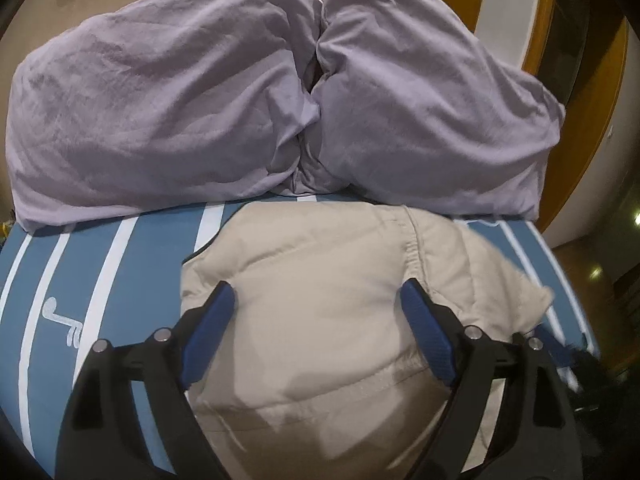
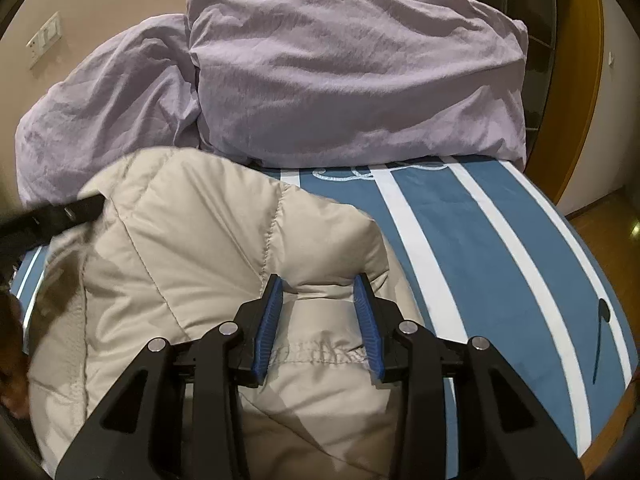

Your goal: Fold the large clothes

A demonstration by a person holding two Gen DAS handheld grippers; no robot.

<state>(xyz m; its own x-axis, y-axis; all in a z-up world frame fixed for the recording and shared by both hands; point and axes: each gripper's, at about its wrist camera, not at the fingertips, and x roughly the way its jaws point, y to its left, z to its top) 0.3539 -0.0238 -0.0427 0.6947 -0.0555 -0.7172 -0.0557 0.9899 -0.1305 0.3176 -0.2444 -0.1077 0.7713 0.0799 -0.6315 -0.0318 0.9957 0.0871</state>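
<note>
A beige quilted jacket (image 1: 320,256) (image 2: 180,240) lies bunched on the blue and white striped bed sheet (image 1: 60,280) (image 2: 480,240). In the left wrist view my left gripper (image 1: 318,290) hovers over the middle of the jacket, jaws spread wide, with no fabric pinched between its blue pads. My right gripper (image 2: 319,280) is at the jacket's right edge, near a stitched seam. A puffy fold of the jacket fills the gap between its pads and touches both. Something dark and blurred, perhaps the other gripper, shows at the left edge of the right wrist view.
Two lilac pillows or a bunched duvet (image 1: 160,100) (image 2: 340,80) fill the far end of the bed, just beyond the jacket. A wooden door frame (image 1: 580,120) and wooden floor (image 2: 600,216) lie past the bed's right edge. A wall socket plate (image 2: 44,40) sits at the far left.
</note>
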